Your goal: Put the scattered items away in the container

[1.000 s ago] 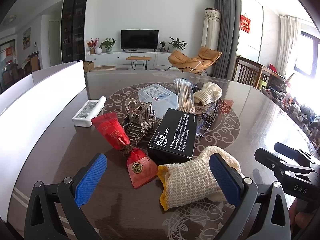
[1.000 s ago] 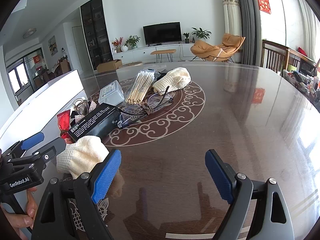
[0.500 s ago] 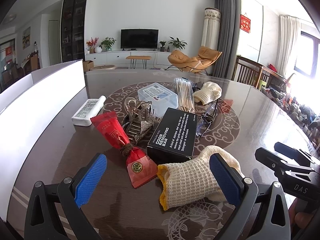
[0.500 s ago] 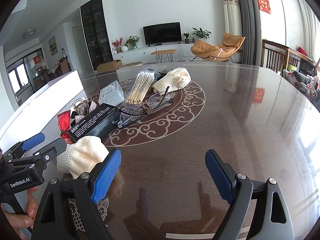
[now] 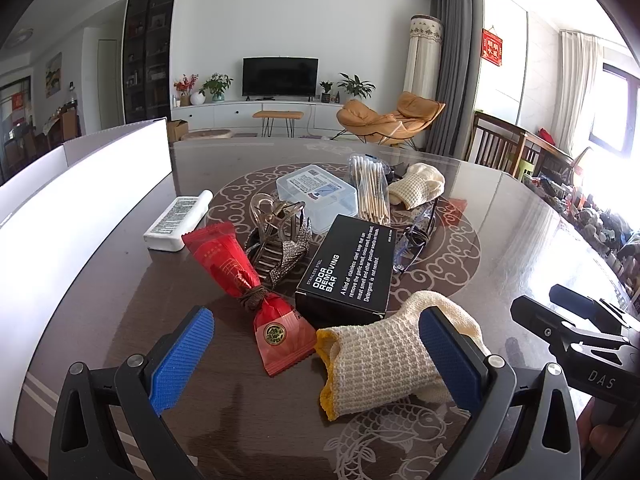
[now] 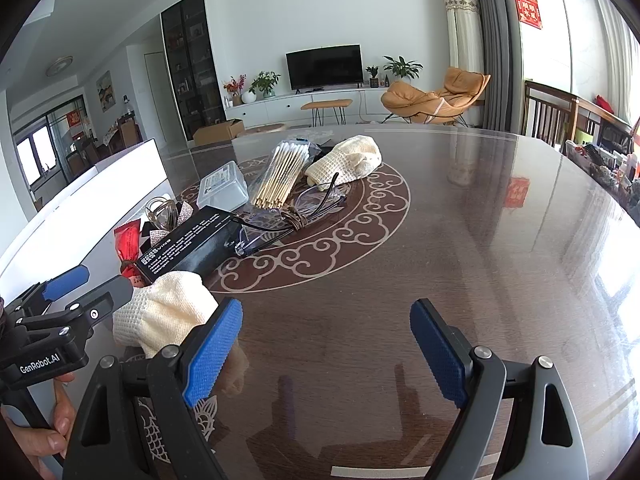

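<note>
- Left wrist view: left tool is spread wide over the bench, nothing pinched. A knit glove lies just in front, its far end behind the right blue pad.
- Same view, mid-bench pile: red candy wrapper, black box, hair clip, clear plastic box, cotton swabs, glasses, second glove. A white tube sits nearer the left edge, just beside the white container.
- Right wrist view: right tool is wide too, only bare bench between the pads. The left tool and a hand show at the left, with the near glove just beside them.
</note>
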`<action>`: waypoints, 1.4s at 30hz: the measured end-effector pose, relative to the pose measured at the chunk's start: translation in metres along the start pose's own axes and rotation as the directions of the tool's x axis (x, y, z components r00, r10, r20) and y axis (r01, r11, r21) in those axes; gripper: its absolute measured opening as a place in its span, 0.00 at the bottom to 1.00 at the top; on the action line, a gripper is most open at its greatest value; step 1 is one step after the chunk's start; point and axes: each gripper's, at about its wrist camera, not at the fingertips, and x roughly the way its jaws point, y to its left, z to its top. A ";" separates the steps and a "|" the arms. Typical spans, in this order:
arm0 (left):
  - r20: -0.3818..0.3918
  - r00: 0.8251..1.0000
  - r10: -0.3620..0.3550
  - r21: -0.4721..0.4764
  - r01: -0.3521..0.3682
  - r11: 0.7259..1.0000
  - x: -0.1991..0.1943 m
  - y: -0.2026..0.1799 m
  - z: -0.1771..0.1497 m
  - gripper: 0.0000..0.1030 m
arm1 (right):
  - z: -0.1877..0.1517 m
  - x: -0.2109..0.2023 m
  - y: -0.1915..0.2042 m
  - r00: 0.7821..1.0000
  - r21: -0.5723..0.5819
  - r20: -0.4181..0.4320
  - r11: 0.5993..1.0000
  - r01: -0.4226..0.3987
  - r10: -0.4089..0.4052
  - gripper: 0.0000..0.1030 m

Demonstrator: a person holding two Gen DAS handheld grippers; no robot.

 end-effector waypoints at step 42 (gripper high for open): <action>-0.003 1.000 -0.001 0.003 0.001 1.000 0.002 -0.001 0.000 1.00 | -0.001 -0.002 0.000 1.000 -0.003 -0.001 1.000 -0.006 0.006 0.84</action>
